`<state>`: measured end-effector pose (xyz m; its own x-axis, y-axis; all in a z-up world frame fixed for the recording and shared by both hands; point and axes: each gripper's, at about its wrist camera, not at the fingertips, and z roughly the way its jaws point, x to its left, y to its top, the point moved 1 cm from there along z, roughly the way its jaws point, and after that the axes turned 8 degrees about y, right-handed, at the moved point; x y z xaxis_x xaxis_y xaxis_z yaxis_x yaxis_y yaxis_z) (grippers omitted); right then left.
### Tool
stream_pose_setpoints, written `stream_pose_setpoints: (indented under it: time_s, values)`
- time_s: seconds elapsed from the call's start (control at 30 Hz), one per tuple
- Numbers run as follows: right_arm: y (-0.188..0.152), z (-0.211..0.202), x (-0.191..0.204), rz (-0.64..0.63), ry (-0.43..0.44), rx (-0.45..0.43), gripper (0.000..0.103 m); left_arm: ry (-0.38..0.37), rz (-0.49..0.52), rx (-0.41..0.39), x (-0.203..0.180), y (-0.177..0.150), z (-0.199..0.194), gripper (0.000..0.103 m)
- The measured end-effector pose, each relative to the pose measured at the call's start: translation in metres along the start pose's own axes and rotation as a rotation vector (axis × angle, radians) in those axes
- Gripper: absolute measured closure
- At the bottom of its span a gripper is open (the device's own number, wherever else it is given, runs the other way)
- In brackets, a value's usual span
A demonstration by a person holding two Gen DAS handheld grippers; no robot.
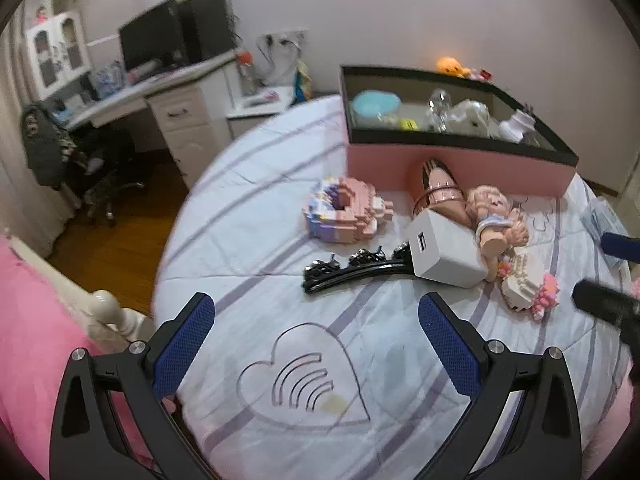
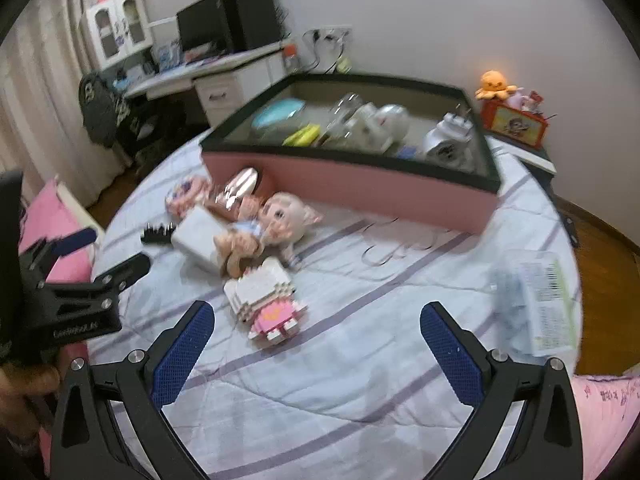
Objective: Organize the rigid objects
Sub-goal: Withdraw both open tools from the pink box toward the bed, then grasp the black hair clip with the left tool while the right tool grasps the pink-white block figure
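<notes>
Both grippers hang over the bed with jaws spread wide and empty. The block-built figure (image 2: 266, 300) lies straight ahead of the right gripper (image 2: 316, 356), just beyond its tips and nearer to it than to the left gripper (image 1: 316, 354). Its long axis runs roughly toward the pink box (image 2: 360, 188), about in line with the right gripper's reach, so the jaws would close across its short width. The box stands well beyond, already holding several things.

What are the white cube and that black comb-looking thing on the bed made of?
White cube: looks like smooth matte plastic, with crisp edges and a USB slot, likely a charger. Black comb-like piece: probably glossy hard plastic, judging by its shiny curved bar; the studs on it could be metal or beads.
</notes>
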<state>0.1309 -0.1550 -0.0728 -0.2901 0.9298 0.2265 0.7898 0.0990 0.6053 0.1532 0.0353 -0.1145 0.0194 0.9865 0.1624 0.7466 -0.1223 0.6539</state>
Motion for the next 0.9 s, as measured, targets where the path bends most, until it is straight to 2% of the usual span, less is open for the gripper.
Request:
stream_pose_setpoints:
  time_s: [0.17, 0.27, 0.33, 0.4, 0.43, 0.5, 0.7, 0.83, 0.9]
  values:
    - [-0.004, 0.023, 0.006, -0.03, 0.02, 0.064, 0.0, -0.027, 0.102, 0.032, -0.007, 0.008, 0.027, 0.0]
    - [-0.003, 0.033, 0.008, -0.046, 0.025, 0.081, 0.0, -0.09, 0.159, 0.025, -0.008, 0.017, 0.037, 0.0]
    - [-0.002, 0.039, 0.012, -0.066, 0.029, 0.089, 0.005, -0.136, 0.198, 0.015, -0.008, 0.022, 0.041, 0.001]
    - [-0.001, 0.044, 0.013, -0.075, 0.023, 0.098, 0.012, -0.193, 0.228, 0.029, -0.011, 0.024, 0.045, 0.016]
    - [-0.001, 0.046, 0.013, -0.076, 0.021, 0.102, 0.02, -0.229, 0.233, 0.036, -0.012, 0.024, 0.045, 0.02]
    - [-0.002, 0.049, 0.013, -0.077, 0.019, 0.106, 0.027, -0.259, 0.256, 0.031, -0.015, 0.023, 0.04, 0.036]
    - [0.001, 0.046, 0.015, -0.098, 0.023, 0.093, 0.049, -0.256, 0.255, 0.032, -0.014, 0.022, 0.031, 0.052]
    - [0.003, 0.046, 0.011, -0.093, 0.023, 0.087, 0.05, -0.229, 0.267, 0.018, -0.015, 0.018, 0.027, 0.05]
    - [0.003, 0.047, 0.01, -0.097, 0.02, 0.086, 0.05, -0.189, 0.288, 0.007, -0.019, 0.019, 0.031, 0.03]
